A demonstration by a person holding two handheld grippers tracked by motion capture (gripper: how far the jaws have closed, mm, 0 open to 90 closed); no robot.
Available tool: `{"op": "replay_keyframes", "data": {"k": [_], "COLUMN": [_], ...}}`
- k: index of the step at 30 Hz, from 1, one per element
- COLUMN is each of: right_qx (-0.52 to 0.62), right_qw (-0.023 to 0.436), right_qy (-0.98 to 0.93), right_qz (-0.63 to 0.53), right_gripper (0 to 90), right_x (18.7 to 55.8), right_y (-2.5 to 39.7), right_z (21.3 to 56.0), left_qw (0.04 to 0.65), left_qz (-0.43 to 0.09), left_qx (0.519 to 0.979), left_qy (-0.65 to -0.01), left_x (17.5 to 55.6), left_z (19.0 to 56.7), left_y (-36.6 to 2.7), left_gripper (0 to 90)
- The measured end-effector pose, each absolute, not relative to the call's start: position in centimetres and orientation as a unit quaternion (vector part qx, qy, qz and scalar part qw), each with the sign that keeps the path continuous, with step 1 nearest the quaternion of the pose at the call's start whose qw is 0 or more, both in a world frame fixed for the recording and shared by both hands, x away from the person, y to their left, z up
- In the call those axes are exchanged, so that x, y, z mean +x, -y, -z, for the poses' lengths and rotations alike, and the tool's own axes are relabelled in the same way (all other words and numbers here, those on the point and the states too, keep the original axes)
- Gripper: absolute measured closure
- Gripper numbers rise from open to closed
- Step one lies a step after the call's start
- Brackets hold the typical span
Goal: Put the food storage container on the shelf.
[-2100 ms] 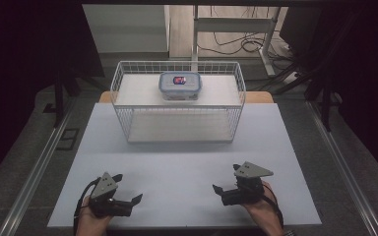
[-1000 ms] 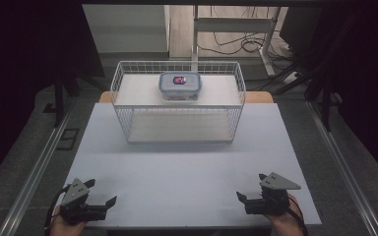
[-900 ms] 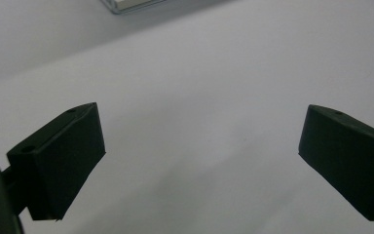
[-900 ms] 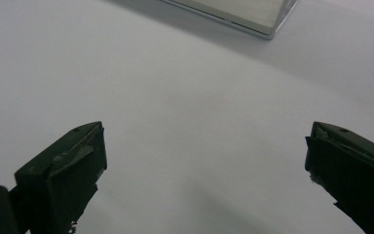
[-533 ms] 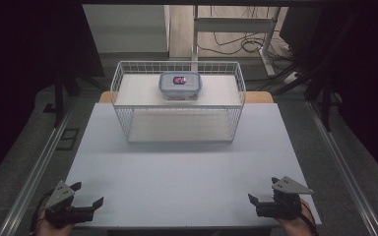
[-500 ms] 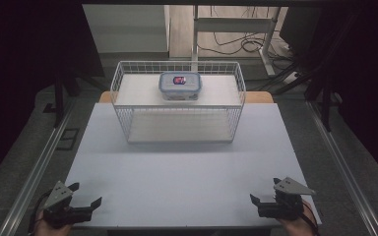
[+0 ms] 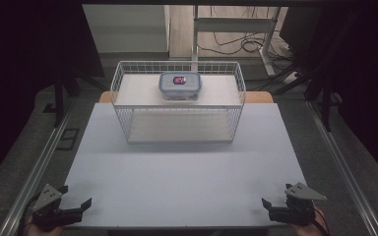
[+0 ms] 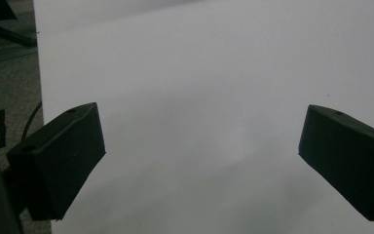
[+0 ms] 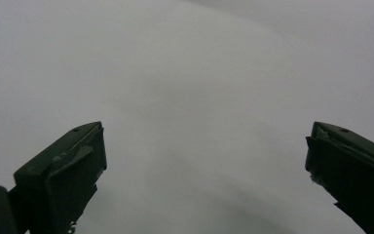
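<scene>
Lidded box sits in the basket, far from both claws

A clear food container with a blue-grey clip lid and a red label on top sits upright and closed, level, in the white wire basket, well ahead of the left gripper and the right gripper, between their lines.

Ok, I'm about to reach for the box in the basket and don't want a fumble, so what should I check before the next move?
1. Left claw open and empty: ok, jaws stand wide over bare table.
2. Right claw open and empty: ok, jaws wide apart, nothing between them.
3. Box in place: ok, it sits inside the wire basket, near the back middle.
4. Box lid on: ok, it looks shut; whether the latches are locked, cannot tell.
5. Path to basket: ok, nothing lies on the table between the claws and the basket.
6. Claws within easy reach: not ok, both sit at the near table edge, far from the basket.
</scene>
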State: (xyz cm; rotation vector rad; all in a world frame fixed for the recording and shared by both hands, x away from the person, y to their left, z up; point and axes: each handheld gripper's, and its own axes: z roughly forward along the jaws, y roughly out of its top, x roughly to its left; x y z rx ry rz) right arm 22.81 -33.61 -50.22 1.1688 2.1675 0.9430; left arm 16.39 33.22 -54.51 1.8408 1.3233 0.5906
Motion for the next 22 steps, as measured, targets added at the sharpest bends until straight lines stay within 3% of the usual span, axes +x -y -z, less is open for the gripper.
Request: {"op": "replay_keyframes", "data": {"k": [14,22], "right_qx": [0.447,0.454], "right_qw": [0.227,0.21], "right_qy": [-0.808,-0.809], "right_qz": [-0.31,-0.308], "right_gripper": [0.4,0.2], "right_x": [22.5,22.7], "right_y": [35.5,35.7], "right_z": [51.9,52.5], "left_qw": [0.362,0.344], "left_qz": [-0.199,-0.206], "left_qx": [0.735,0.747], "left_qy": [-0.538,-0.53], "left_x": [16.3,16.4], "left_z": [56.3,56.4], "left_y": [-33.7,-33.4], "left_gripper": [1.5,0.4]}}
